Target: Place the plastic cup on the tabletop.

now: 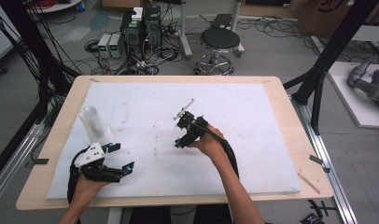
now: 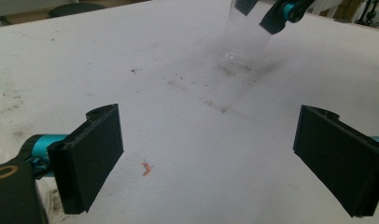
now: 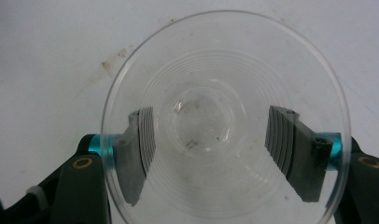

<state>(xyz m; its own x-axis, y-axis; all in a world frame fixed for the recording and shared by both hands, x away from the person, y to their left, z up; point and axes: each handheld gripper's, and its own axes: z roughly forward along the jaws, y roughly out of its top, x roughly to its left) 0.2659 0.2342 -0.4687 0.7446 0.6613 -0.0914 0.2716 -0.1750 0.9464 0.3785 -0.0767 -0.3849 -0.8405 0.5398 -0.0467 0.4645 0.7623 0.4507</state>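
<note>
White foam sheet [image 1: 234,116] covers most of the wooden table [image 1: 295,140], pretty scuffed and stained up close. The person's right hand [image 1: 208,142] has the right gripper [image 1: 180,133] out near the middle of the sheet. In the right gripper view you're looking straight down the mouth of a clear plastic cup [image 3: 225,70], and that gripper [image 3: 209,140] has its two jaws closed in on either side of the cup's body. They're visible through the wall and look like they're touching it, so the cup is pinched between them. The left gripper view shows the same cup [image 2: 246,39] farther off, bottom end down at the sheet and leaning a bit, with the other gripper's cyan-jointed jaws up at its top. The left gripper [image 1: 121,157] sits at the near left of the sheet in the left hand [image 1: 87,186], jaws spread wide with nothing between them, just bare sheet and a tiny orange speck [image 2: 147,169]. A second whitish translucent cup [image 1: 95,123] is just beyond it. Can't tell if that one's upright or tipped. Black stool [image 1: 219,41] and a cable mess on the floor past the table.
</note>
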